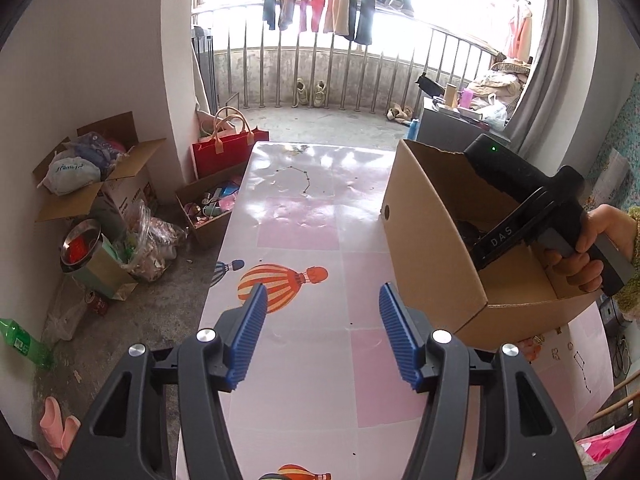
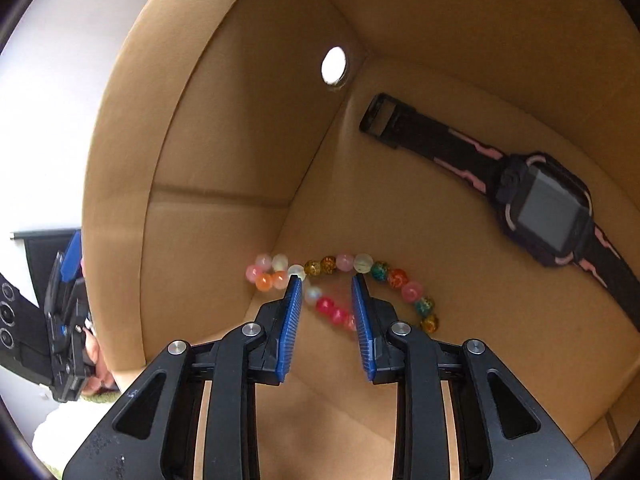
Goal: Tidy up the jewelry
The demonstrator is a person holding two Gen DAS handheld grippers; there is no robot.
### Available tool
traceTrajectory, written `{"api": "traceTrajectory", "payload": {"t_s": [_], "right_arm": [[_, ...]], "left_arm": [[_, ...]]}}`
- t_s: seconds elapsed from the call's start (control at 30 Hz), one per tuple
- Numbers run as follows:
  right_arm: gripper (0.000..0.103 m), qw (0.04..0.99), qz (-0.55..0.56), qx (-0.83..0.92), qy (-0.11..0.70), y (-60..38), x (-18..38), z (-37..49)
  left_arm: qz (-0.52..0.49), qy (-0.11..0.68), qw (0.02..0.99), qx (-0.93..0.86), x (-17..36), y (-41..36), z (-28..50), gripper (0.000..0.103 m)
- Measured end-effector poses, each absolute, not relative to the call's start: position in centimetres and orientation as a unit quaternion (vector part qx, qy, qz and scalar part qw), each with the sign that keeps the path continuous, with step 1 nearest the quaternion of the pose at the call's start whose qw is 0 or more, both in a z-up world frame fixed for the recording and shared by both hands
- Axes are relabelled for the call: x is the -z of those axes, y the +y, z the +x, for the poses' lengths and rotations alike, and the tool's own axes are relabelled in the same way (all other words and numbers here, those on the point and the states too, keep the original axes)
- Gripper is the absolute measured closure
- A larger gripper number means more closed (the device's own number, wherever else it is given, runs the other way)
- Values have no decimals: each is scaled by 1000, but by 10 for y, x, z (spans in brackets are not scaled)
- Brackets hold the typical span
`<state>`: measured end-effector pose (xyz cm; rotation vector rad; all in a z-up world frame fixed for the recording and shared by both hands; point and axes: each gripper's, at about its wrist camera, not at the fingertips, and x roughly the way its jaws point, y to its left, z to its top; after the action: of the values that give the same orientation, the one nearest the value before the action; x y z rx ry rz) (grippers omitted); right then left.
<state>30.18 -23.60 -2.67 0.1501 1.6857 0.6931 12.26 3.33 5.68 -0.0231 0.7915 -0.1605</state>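
Observation:
My right gripper (image 2: pixel 326 279) reaches down into an open cardboard box (image 2: pixel 224 120), low over its floor. It is shut on a bracelet of coloured beads (image 2: pixel 384 272): a red and pink strand runs from pad to pad, and the rest loops around the fingertips. A black and pink watch (image 2: pixel 548 208) lies flat to the right. My left gripper (image 1: pixel 323 287) is open over the pink balloon-print table (image 1: pixel 304 216), with nothing between its fingers. The box (image 1: pixel 432 240) stands to its right. A thin dark necklace (image 1: pixel 298 178) lies at the table's far end.
A hand (image 1: pixel 580 256) holds the right tool at the box. On the floor left of the table are open cartons (image 1: pixel 100 184), a red bag (image 1: pixel 228 148), a metal bowl (image 1: pixel 80 246), a green bottle (image 1: pixel 24 344) and pink slippers (image 1: pixel 56 428). A balcony railing is behind.

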Motion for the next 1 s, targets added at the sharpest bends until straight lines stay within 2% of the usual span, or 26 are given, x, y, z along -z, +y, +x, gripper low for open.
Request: {"api": "traceTrajectory", "payload": {"t_s": [0.23, 0.4, 0.53, 0.7, 0.87, 0.97, 1.0], "right_arm": [[77, 637, 140, -281, 704, -256, 24, 314], [76, 663, 146, -275, 681, -271, 3, 314], [76, 707, 135, -274, 638, -293, -43, 290], [75, 781, 136, -279, 542, -331, -113, 238], [54, 838, 147, -266, 454, -372, -152, 167], [41, 851, 146, -234, 446, -376, -144, 127], [41, 852, 145, -220, 452, -375, -139, 118]], "left_arm": [[-14, 397, 915, 79, -47, 33, 129, 46], [-18, 396, 915, 81, -46, 31, 129, 46], [-15, 398, 913, 88, -42, 27, 127, 46], [-10, 411, 906, 105, -36, 16, 119, 41], [2, 424, 896, 134, -27, -1, 102, 35], [16, 439, 885, 153, -16, -17, 92, 32], [21, 446, 881, 160, -11, -23, 89, 31]]}}
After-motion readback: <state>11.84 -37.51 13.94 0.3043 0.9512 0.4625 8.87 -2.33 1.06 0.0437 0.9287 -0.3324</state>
